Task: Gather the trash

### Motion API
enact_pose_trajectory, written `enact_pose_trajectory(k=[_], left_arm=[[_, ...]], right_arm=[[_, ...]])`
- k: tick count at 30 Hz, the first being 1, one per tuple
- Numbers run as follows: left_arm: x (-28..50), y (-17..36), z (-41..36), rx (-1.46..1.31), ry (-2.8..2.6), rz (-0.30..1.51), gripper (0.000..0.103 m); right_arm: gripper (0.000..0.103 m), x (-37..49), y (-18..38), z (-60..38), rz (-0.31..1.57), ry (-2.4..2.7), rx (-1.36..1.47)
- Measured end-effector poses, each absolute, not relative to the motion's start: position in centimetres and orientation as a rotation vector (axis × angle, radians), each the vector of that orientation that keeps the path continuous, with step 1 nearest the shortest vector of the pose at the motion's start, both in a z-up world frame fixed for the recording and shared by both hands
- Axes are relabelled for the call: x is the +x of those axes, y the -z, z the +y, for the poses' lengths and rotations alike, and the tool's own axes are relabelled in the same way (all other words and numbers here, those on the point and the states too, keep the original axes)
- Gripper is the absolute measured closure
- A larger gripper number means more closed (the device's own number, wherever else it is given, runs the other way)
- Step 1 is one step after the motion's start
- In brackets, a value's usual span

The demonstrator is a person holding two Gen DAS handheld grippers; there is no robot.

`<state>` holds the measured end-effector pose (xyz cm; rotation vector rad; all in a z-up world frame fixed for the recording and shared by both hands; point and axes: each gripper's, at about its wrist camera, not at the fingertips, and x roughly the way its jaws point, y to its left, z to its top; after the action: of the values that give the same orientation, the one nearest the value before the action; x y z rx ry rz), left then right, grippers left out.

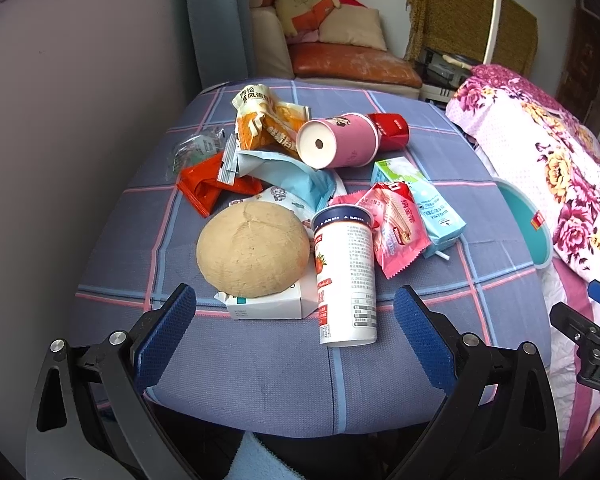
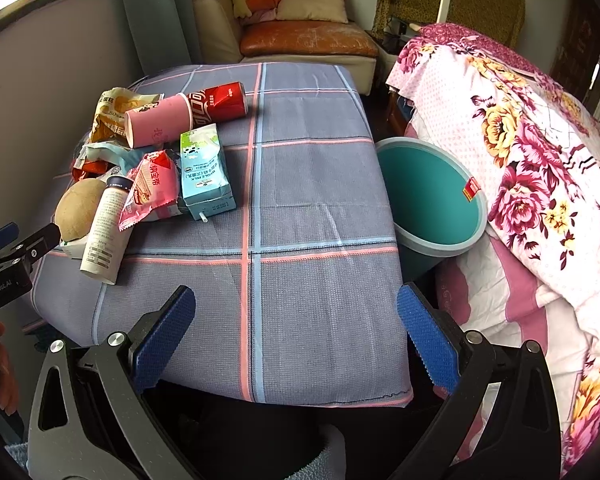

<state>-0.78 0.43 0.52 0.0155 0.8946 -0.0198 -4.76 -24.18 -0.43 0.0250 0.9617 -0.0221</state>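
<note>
A heap of trash lies on the checked tablecloth [image 1: 260, 364]: a tan coconut [image 1: 252, 250] on a white box [image 1: 268, 306], a white yogurt bottle [image 1: 346, 276], a pink wafer wrapper [image 1: 396, 228], a blue milk carton [image 1: 424, 200], a pink paper cup [image 1: 340, 140], a red cola can [image 1: 392, 130] and crumpled snack bags [image 1: 268, 120]. My left gripper [image 1: 296, 340] is open just short of the coconut and bottle. My right gripper [image 2: 296, 336] is open over bare cloth [image 2: 312, 200], right of the milk carton [image 2: 204, 168]. A teal bin [image 2: 428, 196] stands at the table's right edge.
A floral quilt [image 2: 540, 160] lies on a bed right of the bin. A leather sofa [image 2: 308, 40] with cushions stands behind the table. A grey wall [image 1: 60, 140] runs along the left. The left gripper's body [image 2: 8, 264] shows at the right wrist view's left edge.
</note>
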Motion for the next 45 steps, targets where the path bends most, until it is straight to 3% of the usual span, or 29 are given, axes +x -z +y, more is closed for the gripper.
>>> enact_pose_trajectory(k=[45], left_arm=[[1.8, 0.7, 0.8, 0.011, 0.099, 0.982, 0.004]], right_arm=[[0.006, -2.0, 1.6, -25.4, 1.009, 0.01, 0.059]])
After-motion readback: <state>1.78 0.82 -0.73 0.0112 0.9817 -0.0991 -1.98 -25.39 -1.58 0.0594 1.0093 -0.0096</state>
